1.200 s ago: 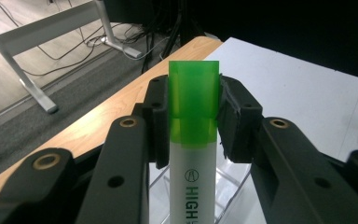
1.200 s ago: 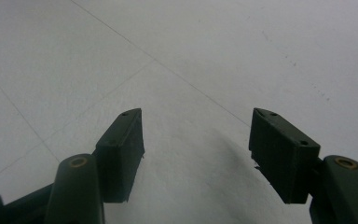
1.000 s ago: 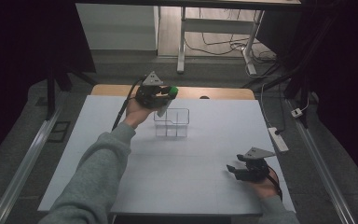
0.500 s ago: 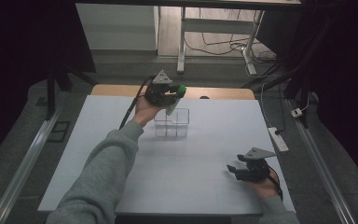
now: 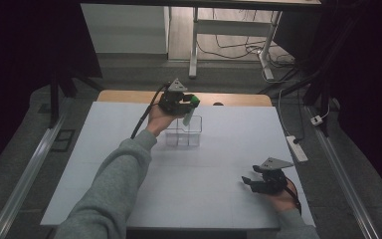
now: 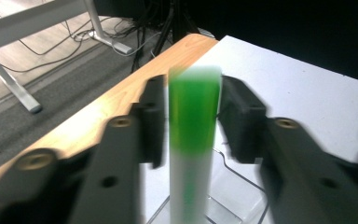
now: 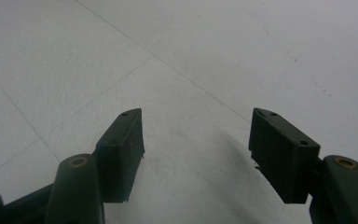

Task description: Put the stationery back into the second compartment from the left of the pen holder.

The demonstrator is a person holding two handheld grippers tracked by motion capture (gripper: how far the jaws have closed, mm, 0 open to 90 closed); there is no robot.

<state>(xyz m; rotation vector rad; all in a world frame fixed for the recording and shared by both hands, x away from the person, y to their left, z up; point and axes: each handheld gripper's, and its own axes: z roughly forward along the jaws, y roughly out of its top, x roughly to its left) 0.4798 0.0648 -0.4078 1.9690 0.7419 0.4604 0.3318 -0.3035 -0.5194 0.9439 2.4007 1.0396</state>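
Though blurred, green-capped white tube [image 6: 193,140] upright.

The high view looks forward and down from above the person's side of the white table [image 5: 219,164], taking in its whole top and the floor beyond. The left gripper view rides close behind its jaws, facing the table's far wooden edge [image 6: 135,88] and the clear container [image 6: 233,196]; the near field is blurred, apparently by motion. The right gripper view looks down along its jaws, close to the table. All three share the table.
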